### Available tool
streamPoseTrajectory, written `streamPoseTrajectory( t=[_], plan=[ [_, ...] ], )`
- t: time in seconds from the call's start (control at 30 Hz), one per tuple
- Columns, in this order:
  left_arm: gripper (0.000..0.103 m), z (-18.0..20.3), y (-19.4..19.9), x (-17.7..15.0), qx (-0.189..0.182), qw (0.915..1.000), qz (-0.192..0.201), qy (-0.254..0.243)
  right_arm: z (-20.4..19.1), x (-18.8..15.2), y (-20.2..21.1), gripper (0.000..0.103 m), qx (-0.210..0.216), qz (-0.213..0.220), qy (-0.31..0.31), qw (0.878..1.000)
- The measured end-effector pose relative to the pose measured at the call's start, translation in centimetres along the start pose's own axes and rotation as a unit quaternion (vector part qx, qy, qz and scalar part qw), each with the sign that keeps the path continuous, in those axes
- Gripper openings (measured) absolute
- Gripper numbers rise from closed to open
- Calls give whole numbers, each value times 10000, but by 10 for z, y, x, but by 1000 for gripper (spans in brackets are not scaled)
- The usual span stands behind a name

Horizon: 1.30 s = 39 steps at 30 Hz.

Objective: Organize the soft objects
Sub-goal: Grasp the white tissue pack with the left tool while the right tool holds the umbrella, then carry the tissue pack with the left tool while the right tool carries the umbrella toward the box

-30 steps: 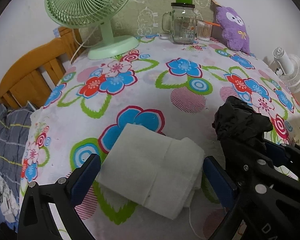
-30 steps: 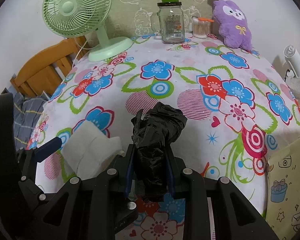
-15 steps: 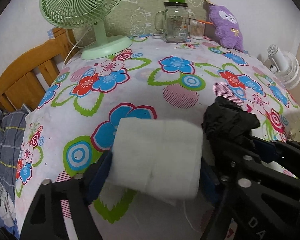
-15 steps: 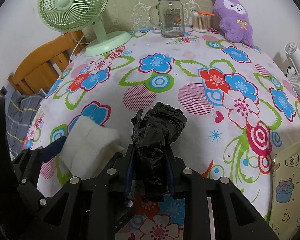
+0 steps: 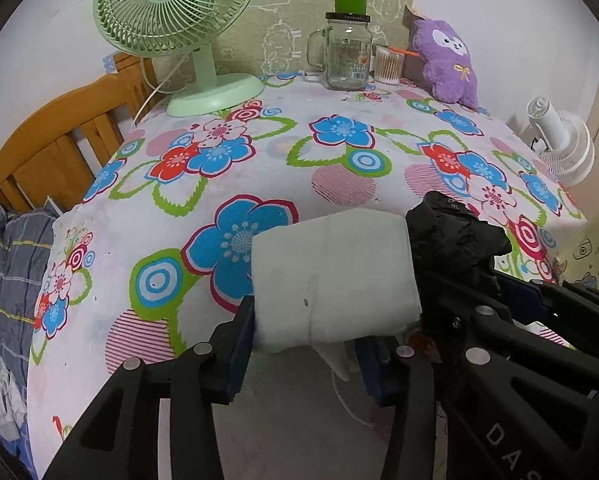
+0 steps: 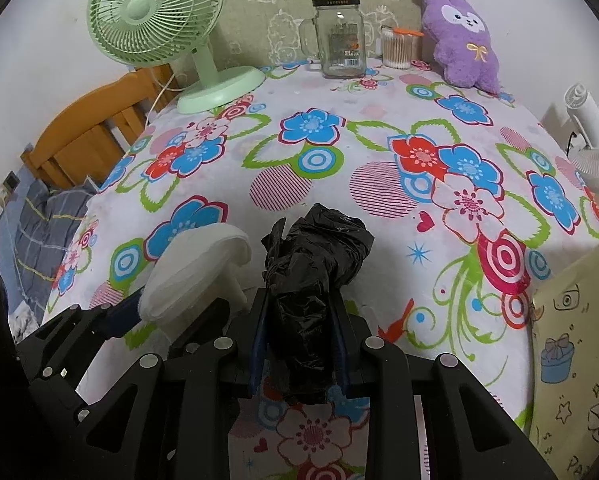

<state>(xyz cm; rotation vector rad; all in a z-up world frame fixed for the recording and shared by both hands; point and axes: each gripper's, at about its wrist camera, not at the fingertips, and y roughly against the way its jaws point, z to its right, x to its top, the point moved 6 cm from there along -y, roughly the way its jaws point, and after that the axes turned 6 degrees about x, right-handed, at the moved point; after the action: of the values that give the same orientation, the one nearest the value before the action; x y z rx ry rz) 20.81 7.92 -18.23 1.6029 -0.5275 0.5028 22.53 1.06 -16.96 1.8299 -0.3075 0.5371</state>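
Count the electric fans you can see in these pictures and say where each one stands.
2. The green fan stands on the table's far left corner; the white fan sits off the table's right edge. Others may be out of view.

Along the table's [image 6: 379,144] far edge: fan [image 6: 155,20] at the left corner, jar [image 6: 341,38] mid-edge, plush [image 6: 463,40] at the right corner.

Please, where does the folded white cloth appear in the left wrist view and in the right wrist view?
Left wrist view: the folded white cloth fills the lower centre, gripped between the left tongs.
Right wrist view: it appears at lower left, beside the black plastic bag.
Shared landmark: the green desk fan, top left in both views.
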Motion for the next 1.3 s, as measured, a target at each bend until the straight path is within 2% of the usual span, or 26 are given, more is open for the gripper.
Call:
streamPoseTrajectory(
  t=[0.5, 1.3],
  plan=[
    [47, 10, 42, 2, 68, 9993, 345, 98, 1, 0, 40, 31, 52, 299, 138, 9994],
    [48, 30, 135, 9, 166, 9942, 1038, 241, -4, 1, 140, 31, 222, 1097, 487, 9925]
  ],
)
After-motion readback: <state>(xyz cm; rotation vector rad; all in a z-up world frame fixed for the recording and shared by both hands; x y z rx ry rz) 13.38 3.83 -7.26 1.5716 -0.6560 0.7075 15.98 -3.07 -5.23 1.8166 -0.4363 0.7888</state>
